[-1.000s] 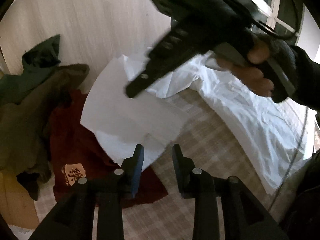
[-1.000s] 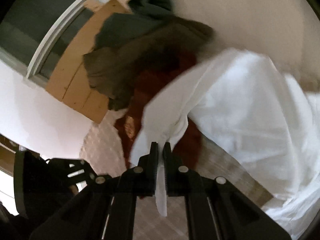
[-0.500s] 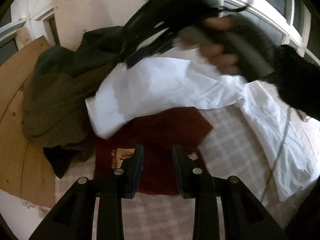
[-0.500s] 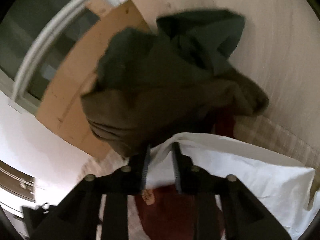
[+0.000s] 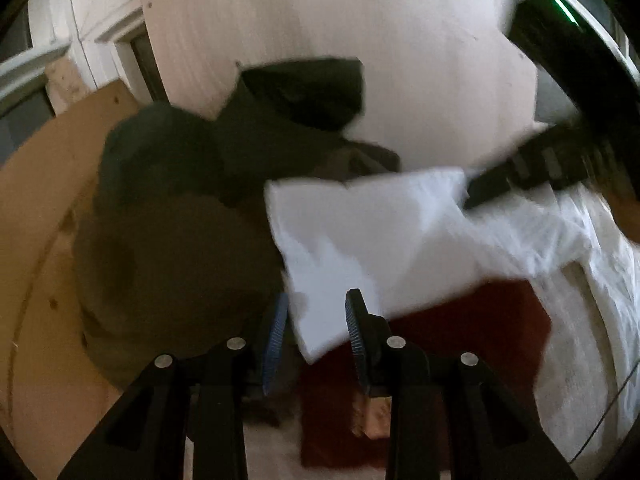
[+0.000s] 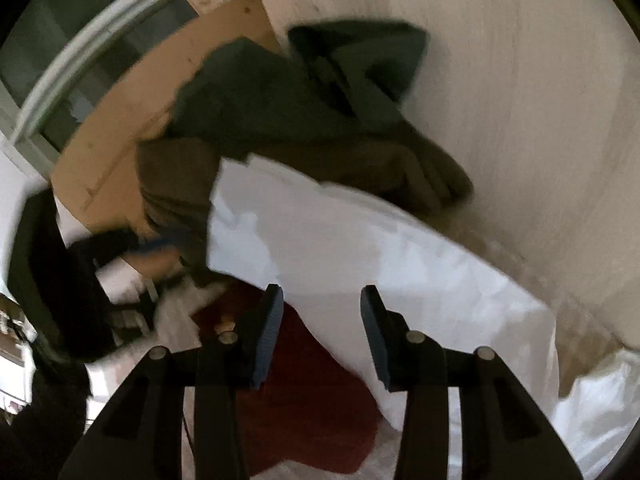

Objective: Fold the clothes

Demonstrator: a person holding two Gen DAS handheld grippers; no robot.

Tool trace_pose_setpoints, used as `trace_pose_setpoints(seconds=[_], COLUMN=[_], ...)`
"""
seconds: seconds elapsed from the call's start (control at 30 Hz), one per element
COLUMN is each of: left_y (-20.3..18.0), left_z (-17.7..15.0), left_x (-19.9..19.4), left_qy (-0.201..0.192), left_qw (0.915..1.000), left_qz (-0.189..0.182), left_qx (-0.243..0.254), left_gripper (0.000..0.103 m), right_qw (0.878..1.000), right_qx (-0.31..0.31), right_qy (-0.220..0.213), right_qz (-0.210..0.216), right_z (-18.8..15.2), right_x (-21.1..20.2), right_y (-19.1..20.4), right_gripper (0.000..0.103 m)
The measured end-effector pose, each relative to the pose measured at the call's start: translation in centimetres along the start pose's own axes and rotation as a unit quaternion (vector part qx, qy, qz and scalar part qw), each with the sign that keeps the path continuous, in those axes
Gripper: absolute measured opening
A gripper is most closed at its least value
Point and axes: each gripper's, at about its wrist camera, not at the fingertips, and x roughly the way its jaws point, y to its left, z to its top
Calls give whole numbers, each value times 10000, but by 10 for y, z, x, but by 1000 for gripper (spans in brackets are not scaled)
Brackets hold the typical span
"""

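The white garment (image 6: 360,248) lies folded over on the bed (image 5: 568,380), its free corner draped across the red shirt (image 5: 460,328) and against the heap of dark green and brown clothes (image 5: 180,220). The right gripper (image 6: 320,320) has just been opening; its jaws stand apart with nothing pinched, the white cloth lying beneath them. The left gripper (image 5: 316,320) is also partly open and empty, hovering above the garment's near corner. This looks like the release after one fold. Next, I judge, both grippers need a fresh grasp on an edge to make the following fold.
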Motion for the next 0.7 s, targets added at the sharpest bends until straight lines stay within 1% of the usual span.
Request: trace_pose_setpoints(seconds=[0.03, 0.1, 0.17, 0.2, 0.27, 0.3, 0.33, 0.37, 0.4, 0.43, 0.53, 0.6, 0.63, 0.7], left_y=[4, 12, 16, 17, 12, 9, 6, 2, -1, -3, -14, -20, -25, -34], left_z=[6, 18, 26, 29, 34, 34, 35, 35, 36, 37, 38, 39, 40, 44], left_x=[1, 7, 13, 16, 27, 31, 31, 32, 32, 31, 26, 22, 20, 10], left_qy=[-50, -91, -113, -117, -18, 32, 42, 47, 52, 29, 59, 71, 46, -44], left_qw=[10000, 9998, 9995, 9992, 9987, 9984, 9980, 9976, 9971, 9966, 9944, 9933, 9929, 9906], left_qz=[-37, 43, -108, -220, -282, -271, -277, -285, -293, -325, -173, -180, -222, -479], left_qx=[50, 174, 260, 303, 428, 498, 567, 635, 703, 751, 1045, 1140, 1172, 1283], left_gripper=[31, 33, 33, 33, 32, 28, 18, 14, 9, 8, 8, 6, 5, 5], right_qw=[9999, 9982, 9955, 9941, 9915, 9896, 9875, 9851, 9830, 9822, 9822, 9823, 9824, 9824], right_qx=[-11, -31, -44, -23, 132, 278, 433, 588, 731, 824, 944, 919, 879, 791], right_qy=[12, 62, 132, 193, 369, 488, 568, 648, 704, 707, 656, 641, 640, 642], right_qz=[-161, -588, -939, -1066, -1242, -1325, -1402, -1479, -1533, -1536, -1484, -1500, -1521, -1566], right_z=[-8, -33, -59, -72, -93, -100, -105, -110, -114, -115, -117, -118, -118, -120], right_x=[1, 0, -3, -5, -5, -4, -3, -2, -1, -3, -8, -9, -9, -8], right_y=[-2, -11, -24, -32, -53, -66, -78, -90, -101, -109, -122, -125, -125, -124], right_gripper=[40, 40, 40, 40, 40, 40, 40, 40, 40, 40, 40, 40, 40, 40])
